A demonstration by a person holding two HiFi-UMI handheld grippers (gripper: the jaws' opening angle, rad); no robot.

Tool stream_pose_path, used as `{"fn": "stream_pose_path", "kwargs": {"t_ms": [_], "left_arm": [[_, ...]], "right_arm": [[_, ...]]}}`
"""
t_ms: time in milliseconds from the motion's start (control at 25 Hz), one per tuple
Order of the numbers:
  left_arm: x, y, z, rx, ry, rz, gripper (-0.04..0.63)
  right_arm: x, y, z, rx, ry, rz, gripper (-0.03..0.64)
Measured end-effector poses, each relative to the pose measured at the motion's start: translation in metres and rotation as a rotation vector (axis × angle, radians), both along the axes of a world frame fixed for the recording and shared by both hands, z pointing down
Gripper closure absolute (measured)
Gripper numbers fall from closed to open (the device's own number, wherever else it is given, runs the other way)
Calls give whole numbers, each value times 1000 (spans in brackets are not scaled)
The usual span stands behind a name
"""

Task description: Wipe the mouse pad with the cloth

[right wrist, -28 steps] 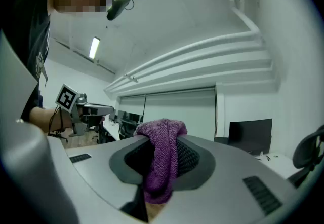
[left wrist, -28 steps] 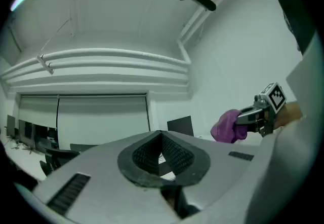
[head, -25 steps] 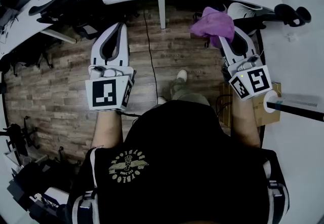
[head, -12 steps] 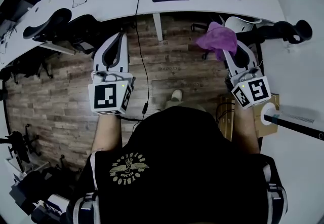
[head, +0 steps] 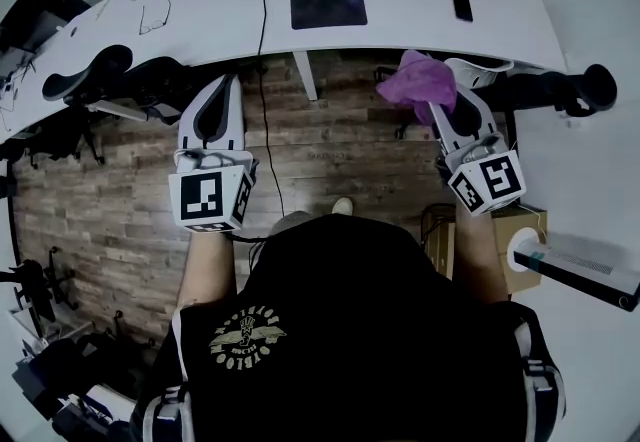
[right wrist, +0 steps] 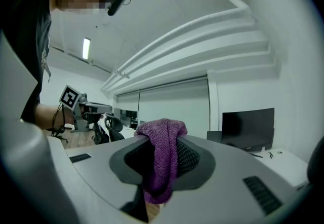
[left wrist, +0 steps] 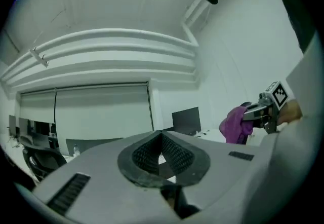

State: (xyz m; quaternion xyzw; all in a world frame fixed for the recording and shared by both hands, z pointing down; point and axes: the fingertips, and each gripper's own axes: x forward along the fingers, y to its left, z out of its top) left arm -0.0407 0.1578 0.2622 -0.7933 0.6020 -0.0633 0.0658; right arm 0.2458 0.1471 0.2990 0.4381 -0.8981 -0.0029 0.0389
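Mouse pad [head: 328, 5] lies flat on the white table [head: 200, 25], a dark rectangle near the far edge, with nothing on it. It is well apart from both grippers, which are held over the wooden floor [head: 330, 145] in front of the table.

The purple cloth [head: 420, 80] is in the right gripper [head: 445, 108]. In the right gripper view its fingers [right wrist: 195, 159] are closed on a fold of the cloth: the fabric stands up a little above the dark pads and also hangs down below them. In the head view the cloth bunches at the tip of this gripper and covers the fingertips. It is in the air, to the right of the mouse pad and nearer to the person, and it does not touch the table.

The left gripper [head: 224, 82] is empty. Its fingers [left wrist: 179, 157] are drawn together so that the tips meet, and only a thin bright slit shows between the pads lower down. It points toward the table on the left side of the mouse pad.

On the table, a dark phone [head: 461, 4] lies to the right of the mouse pad, and a black cable [head: 263, 0] runs on the left of it and drops over the near edge to the floor. A black office chair [head: 85, 85] stands under the left part of the table.
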Motion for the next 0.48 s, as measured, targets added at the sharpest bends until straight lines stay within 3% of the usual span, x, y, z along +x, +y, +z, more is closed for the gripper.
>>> {"fn": "stream_pose_path", "kwargs": {"t_ms": [480], "left_arm": [[-15,-19,16,-38,21,-36,593]], "right_arm": [[-12,-37,-8,-6,-51,-30,532]]}}
